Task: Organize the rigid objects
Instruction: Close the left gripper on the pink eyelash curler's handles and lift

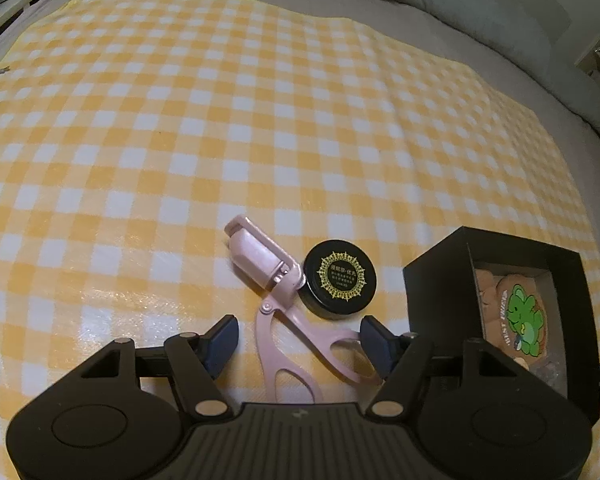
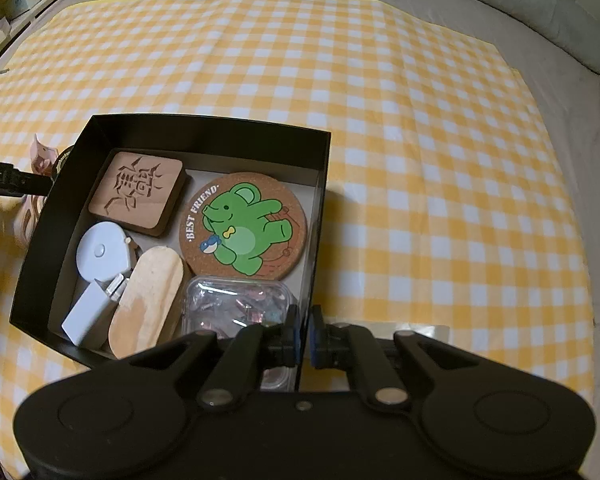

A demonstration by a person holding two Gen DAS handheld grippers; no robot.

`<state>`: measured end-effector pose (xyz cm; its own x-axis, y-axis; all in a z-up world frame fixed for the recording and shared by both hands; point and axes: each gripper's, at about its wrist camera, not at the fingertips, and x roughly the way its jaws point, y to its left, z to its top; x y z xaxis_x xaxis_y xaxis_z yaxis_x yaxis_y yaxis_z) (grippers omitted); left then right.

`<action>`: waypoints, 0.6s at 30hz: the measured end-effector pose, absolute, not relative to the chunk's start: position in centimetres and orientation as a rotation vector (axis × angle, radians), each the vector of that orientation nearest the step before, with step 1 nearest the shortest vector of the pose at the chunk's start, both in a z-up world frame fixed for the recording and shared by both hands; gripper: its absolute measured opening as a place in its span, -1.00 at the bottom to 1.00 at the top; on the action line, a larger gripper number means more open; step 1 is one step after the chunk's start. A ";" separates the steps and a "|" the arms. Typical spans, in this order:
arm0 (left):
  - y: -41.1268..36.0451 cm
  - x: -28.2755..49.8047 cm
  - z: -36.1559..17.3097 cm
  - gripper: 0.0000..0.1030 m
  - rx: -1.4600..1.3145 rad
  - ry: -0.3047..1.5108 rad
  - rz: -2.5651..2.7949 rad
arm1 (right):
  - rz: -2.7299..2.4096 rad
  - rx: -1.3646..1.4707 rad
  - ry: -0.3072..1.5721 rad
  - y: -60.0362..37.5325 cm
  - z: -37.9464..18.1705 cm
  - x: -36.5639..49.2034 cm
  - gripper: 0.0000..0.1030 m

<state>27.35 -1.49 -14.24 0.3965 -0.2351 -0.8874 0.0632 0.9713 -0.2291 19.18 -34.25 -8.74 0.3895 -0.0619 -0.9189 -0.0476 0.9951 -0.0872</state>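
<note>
Eyelash curler point(image 1: 278, 280) between open left tool point(image 1: 300, 344)

Pink plastic eyelash curler point(image 1: 278, 300): handle loops partly hidden behind the left gripper's body. Clear plastic case of small glittery pieces point(image 2: 236, 308): near end covered by the right gripper; contents indistinct.

Glossy checked cloth point(image 1: 260, 120); matt black box point(image 2: 204, 136); cork coaster point(image 2: 243, 226).

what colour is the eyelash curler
Pale pink eyelash curler; the left wrist view shows it best.
</note>
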 end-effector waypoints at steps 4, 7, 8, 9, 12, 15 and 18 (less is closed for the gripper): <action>-2.2 27.8 -14.6 0.27 -0.152 1.142 -0.185 | -0.008 -0.105 1.174 -34.2 -8.8 19.2 -0.90; -2.5 28.1 -14.7 0.09 -0.131 1.135 -0.189 | -0.006 -0.104 1.176 -34.3 -8.8 19.2 -0.90; -2.5 28.3 -14.8 0.06 -0.132 1.134 -0.195 | -0.006 -0.106 1.175 -34.3 -8.8 19.3 -0.90; -2.4 28.5 -14.9 -0.04 -0.144 1.132 -0.201 | -0.006 -0.107 1.175 -34.3 -8.8 19.3 -0.90; -2.3 28.9 -14.9 -0.41 -0.135 1.125 -0.178 | -0.004 -0.108 1.176 -34.2 -8.8 19.3 -0.90; -1.7 29.0 -14.9 -0.42 -0.140 1.125 -0.187 | -0.002 -0.107 1.175 -34.2 -8.9 19.3 -0.90; -1.7 28.7 -14.7 -0.42 -0.097 1.126 -0.208 | -0.003 -0.109 1.175 -34.3 -8.8 19.2 -0.90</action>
